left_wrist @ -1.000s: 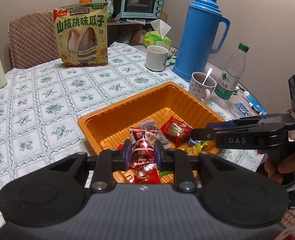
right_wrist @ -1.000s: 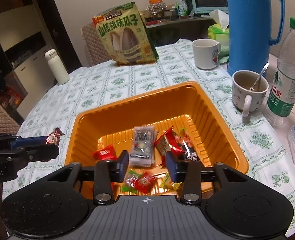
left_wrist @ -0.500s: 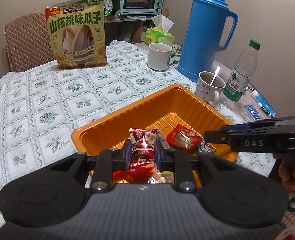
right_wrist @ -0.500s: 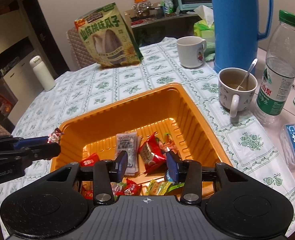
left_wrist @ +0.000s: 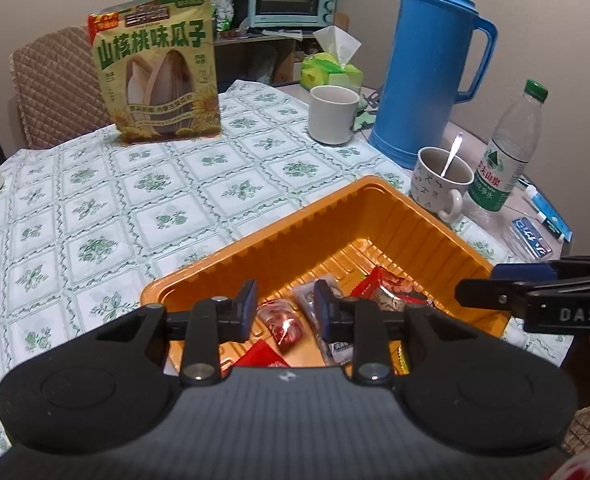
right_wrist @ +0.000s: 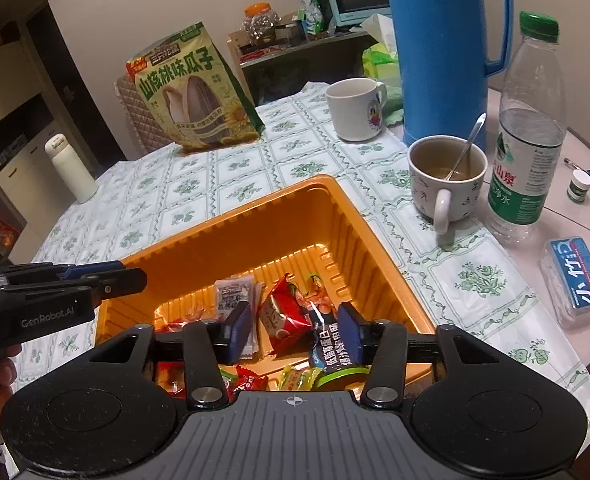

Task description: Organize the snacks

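Left tool (left_wrist: 283,312) now open, candy (left_wrist: 283,326) released

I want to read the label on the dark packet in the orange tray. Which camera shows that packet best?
The right wrist view: the dark packet lies between the right tongs, its white lettering facing the camera. In the left wrist view I cannot pick it out; the left tongs and red wrappers cover that part of the orange tray.

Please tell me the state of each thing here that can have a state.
left gripper: open, empty
right gripper: open, empty
orange tray: holds wrapped snacks
sunflower seed bag: upright
water bottle: capped, partly full
mug with spoon: some drink inside
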A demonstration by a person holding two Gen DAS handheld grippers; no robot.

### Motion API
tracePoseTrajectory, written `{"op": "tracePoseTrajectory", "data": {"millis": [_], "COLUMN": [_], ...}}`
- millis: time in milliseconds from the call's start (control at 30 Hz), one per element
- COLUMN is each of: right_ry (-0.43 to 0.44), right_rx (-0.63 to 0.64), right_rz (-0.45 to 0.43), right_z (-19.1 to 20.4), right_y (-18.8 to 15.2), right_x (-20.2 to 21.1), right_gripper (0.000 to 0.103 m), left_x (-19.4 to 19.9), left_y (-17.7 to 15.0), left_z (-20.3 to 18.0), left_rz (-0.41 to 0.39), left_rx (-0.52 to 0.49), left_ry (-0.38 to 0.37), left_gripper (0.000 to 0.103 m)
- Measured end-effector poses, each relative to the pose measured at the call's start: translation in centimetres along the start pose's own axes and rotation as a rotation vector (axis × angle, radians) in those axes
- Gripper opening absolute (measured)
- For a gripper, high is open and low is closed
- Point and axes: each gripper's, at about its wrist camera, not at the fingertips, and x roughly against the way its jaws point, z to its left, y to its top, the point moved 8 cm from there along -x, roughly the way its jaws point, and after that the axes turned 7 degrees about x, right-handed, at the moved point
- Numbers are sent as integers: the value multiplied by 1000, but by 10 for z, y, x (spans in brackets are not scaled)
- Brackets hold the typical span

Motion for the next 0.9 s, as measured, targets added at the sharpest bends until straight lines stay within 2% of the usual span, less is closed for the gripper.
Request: {"op": "tracePoseTrajectory", "data": {"millis": [167, 300, 400, 667, 900], "right_ry": [5, 30, 51, 116, 143], "right_rx": [12, 32, 43, 83, 134], "right_rz": [-30, -38, -38, -47, 1], "right_z": [2, 8, 12, 27, 46], "right_y": [0, -2, -5, -13, -29], "right_x": [11, 19, 27, 54, 71], "right_gripper": [72, 76, 78, 80, 81], "left_x": [16, 34, 51, 103, 142], "left_y": [-6, -14, -21, -51, -79], "left_z": [5, 5, 3, 0, 7], "left_rz": [3, 11, 6, -6, -2], "left_rx": [44, 80, 102, 147, 197], "left_ry": [20, 36, 55, 139, 190], "left_gripper": [36, 44, 51, 62, 70]}}
